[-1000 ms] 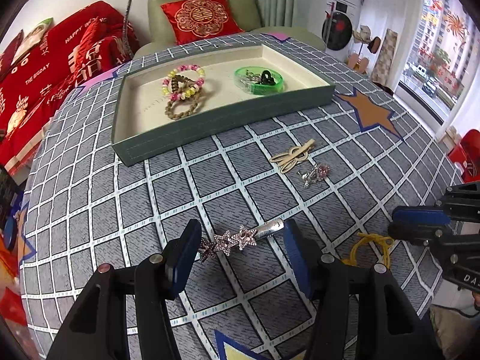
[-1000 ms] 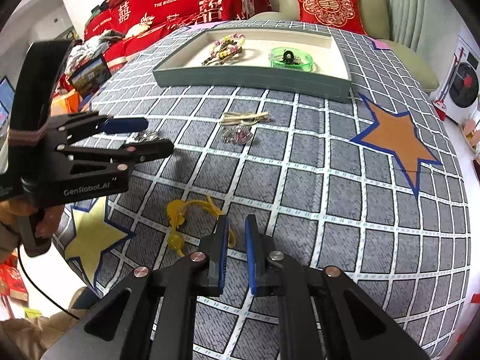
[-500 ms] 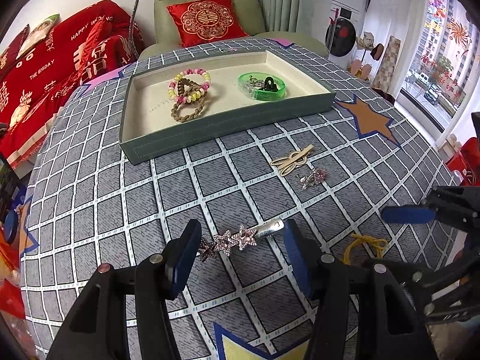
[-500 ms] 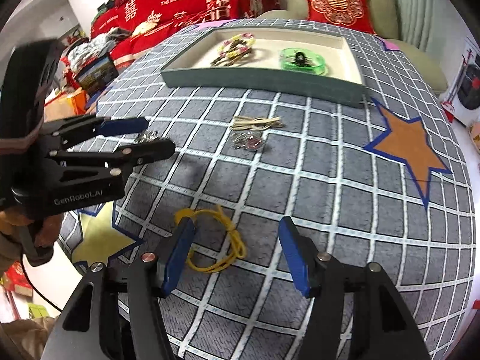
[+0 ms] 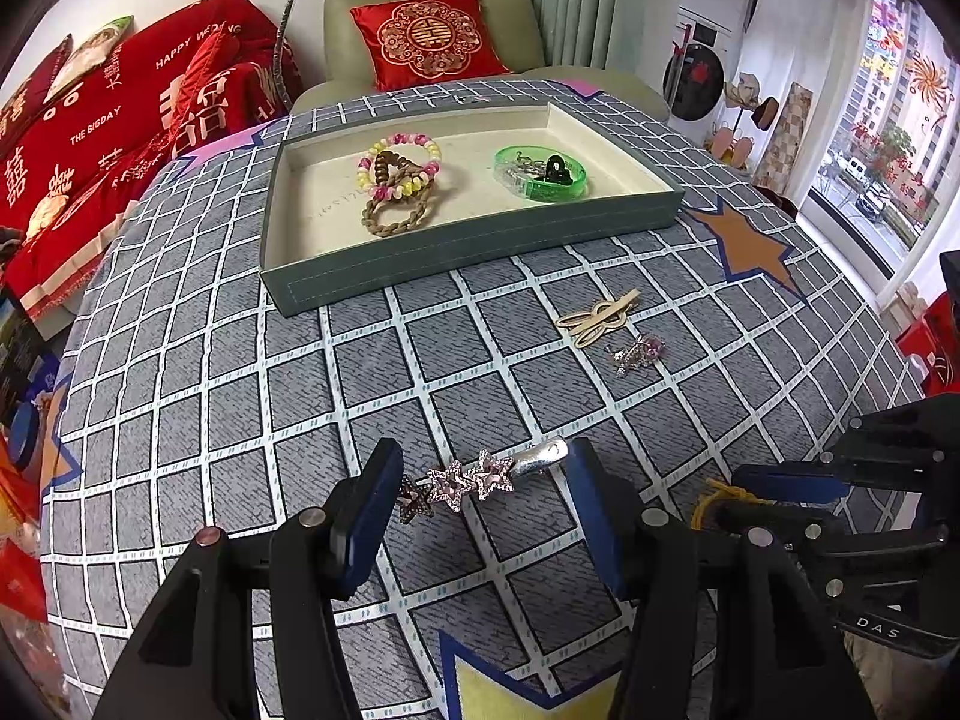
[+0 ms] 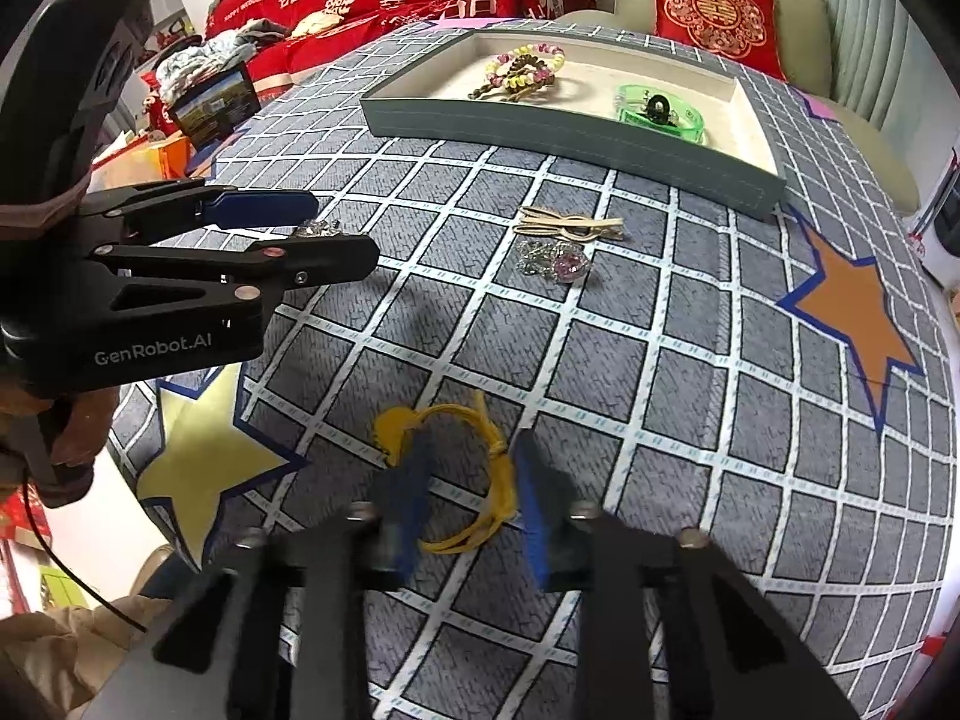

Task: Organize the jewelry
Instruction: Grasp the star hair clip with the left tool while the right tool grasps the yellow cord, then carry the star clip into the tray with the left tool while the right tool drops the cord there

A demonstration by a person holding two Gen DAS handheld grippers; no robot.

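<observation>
Landmark: grey tray (image 5: 456, 252), cream-lined, near the far edge of the bench (image 5: 198, 360), which wears a grey grid cloth with star patches.

Open room: a broad bare stretch of cloth lies between the tray's front wall and both grippers; more bare cloth to the tray's left. The near bench edge drops away just behind the grippers.

Left gripper (image 5: 480, 498): fingers released, standing wide to either side of one star hair clip (image 5: 474, 480), which lies flat on the cloth well in front of the tray; the left pad looks close to the clip's end, contact cannot be told.

Right gripper (image 6: 471, 480): fingers have just been closing, a narrow gap left, straddling one yellow cord loop (image 6: 474, 468) on the cloth, in front of the tray; pads not seen pressing it.

Count, inside tray: one beaded bracelet (image 5: 401, 165), one braided band (image 5: 393, 213), one green bangle (image 5: 540, 174) ringing small dark pieces.

Count, between tray and grippers: one beige clip (image 5: 597, 317), one pink-stone piece (image 5: 639, 354).
</observation>
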